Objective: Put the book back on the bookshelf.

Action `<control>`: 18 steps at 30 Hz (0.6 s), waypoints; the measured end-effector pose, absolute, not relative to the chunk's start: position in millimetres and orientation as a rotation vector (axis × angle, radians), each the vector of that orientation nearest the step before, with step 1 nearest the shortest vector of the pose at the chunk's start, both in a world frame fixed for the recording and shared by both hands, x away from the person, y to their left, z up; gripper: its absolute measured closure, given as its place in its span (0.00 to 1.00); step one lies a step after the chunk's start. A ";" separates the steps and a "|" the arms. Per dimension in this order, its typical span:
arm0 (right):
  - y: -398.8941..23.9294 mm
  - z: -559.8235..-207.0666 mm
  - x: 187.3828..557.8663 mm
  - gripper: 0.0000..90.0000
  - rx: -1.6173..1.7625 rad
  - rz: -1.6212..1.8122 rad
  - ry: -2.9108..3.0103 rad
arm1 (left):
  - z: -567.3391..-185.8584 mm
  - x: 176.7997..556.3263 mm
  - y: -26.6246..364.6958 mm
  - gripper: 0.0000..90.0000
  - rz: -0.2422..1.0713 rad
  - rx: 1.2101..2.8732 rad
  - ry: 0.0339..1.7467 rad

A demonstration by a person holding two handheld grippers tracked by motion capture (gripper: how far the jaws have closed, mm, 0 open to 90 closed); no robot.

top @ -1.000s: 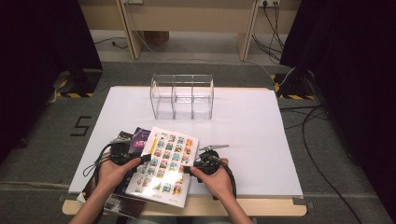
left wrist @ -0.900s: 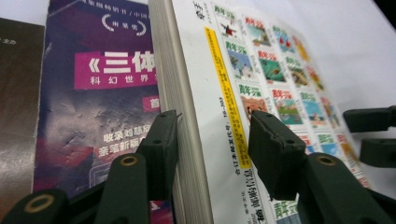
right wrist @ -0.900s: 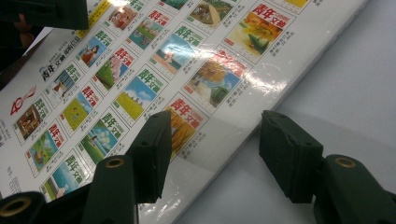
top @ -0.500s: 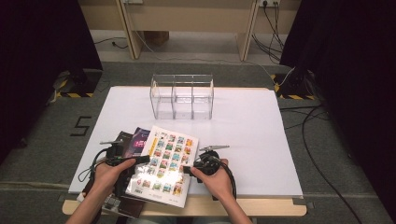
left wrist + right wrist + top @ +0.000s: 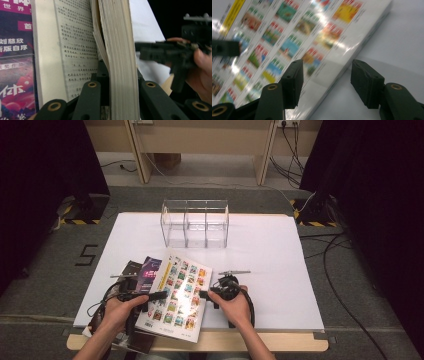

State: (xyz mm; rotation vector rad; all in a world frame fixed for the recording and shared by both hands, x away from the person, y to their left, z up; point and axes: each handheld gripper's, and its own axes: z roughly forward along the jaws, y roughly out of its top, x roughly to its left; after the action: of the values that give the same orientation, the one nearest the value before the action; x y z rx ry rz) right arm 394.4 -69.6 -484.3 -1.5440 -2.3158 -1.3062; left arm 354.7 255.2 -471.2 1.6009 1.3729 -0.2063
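change: left gripper jaws have just been closing; in the earlier high views its hand sat beside the book's left edge, now the jaws straddle that edge. Book, organizer and right hand look unmoved.
left jaws: narrowed around the thick page block of the book, one jaw each side of it in the left gripper view; can't tell whether the pads actually press on the paper.
right jaws: right gripper spread wide, nothing pinched. The book's right edge runs diagonally through the gap, glossy picture-grid cover under the left jaw, bare table under the right one.
book: near edge of the table, lying between the two grippers, its cover lifted off the printed pages at the left jaws.
around: dark magazine just outside the left jaws, partly under the book. Clear three-bay organizer well beyond both jaw sets, apart from the book.
obstruction: the opposite gripper sits past the page block in the left gripper view.
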 end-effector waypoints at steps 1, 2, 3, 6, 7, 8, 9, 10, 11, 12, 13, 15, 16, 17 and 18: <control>-71.1 -483.2 401.2 0.49 -1.568 -1.307 -2.312 | -471.1 353.6 255.0 0.86 -0.197 1.608 1.373; -71.9 -482.1 406.2 0.49 -1.581 -1.299 -2.315 | -470.9 352.0 254.9 0.86 -0.189 1.611 1.375; -72.6 -481.3 412.9 0.49 -1.593 -1.298 -2.315 | -470.7 350.5 255.6 0.86 -0.187 1.619 1.375; -73.9 -480.0 429.9 0.49 -1.610 -1.291 -2.294 | -470.5 346.3 259.3 0.86 -0.182 1.641 1.379; -73.5 -479.0 435.8 0.49 -1.621 -1.278 -2.298 | -471.0 345.9 260.6 0.85 -0.184 1.643 1.380; -73.5 -479.2 439.4 0.49 -1.621 -1.274 -2.290 | -471.7 345.5 262.7 0.85 -0.191 1.647 1.389; -73.1 -480.0 444.7 0.49 -1.628 -1.269 -2.260 | -472.0 345.5 263.6 0.85 -0.189 1.650 1.394; -72.4 -480.6 447.3 0.49 -1.634 -1.261 -2.252 | -472.4 345.4 264.6 0.85 -0.184 1.660 1.399; -71.3 -481.8 450.9 0.49 -1.638 -1.250 -2.253 | -473.0 345.3 265.2 0.85 -0.183 1.664 1.401; -70.4 -482.6 453.3 0.49 -1.638 -1.243 -2.249 | -473.7 345.1 265.7 0.85 -0.181 1.668 1.402; -69.8 -483.2 455.4 0.49 -1.633 -1.245 -2.235 | -474.3 344.8 265.6 0.84 -0.172 1.673 1.401; -69.1 -484.6 459.4 0.49 -1.640 -1.242 -2.232 | -474.4 344.7 265.6 0.84 -0.164 1.683 1.401; -68.9 -485.1 460.8 0.49 -1.639 -1.238 -2.230 | -474.0 344.9 265.7 0.84 -0.163 1.690 1.401; -68.0 -485.7 463.1 0.49 -1.639 -1.229 -2.226 | -473.6 344.9 265.5 0.84 -0.160 1.695 1.399; -67.1 -485.6 464.9 0.48 -1.637 -1.228 -2.224 | -473.6 344.9 265.5 0.84 -0.160 1.695 1.399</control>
State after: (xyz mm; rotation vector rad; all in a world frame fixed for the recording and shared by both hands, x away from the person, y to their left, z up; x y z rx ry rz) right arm 464.9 -67.1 -485.6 -1.6370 -2.2241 -1.2279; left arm 344.9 265.5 -473.6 1.6954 1.3993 -0.1600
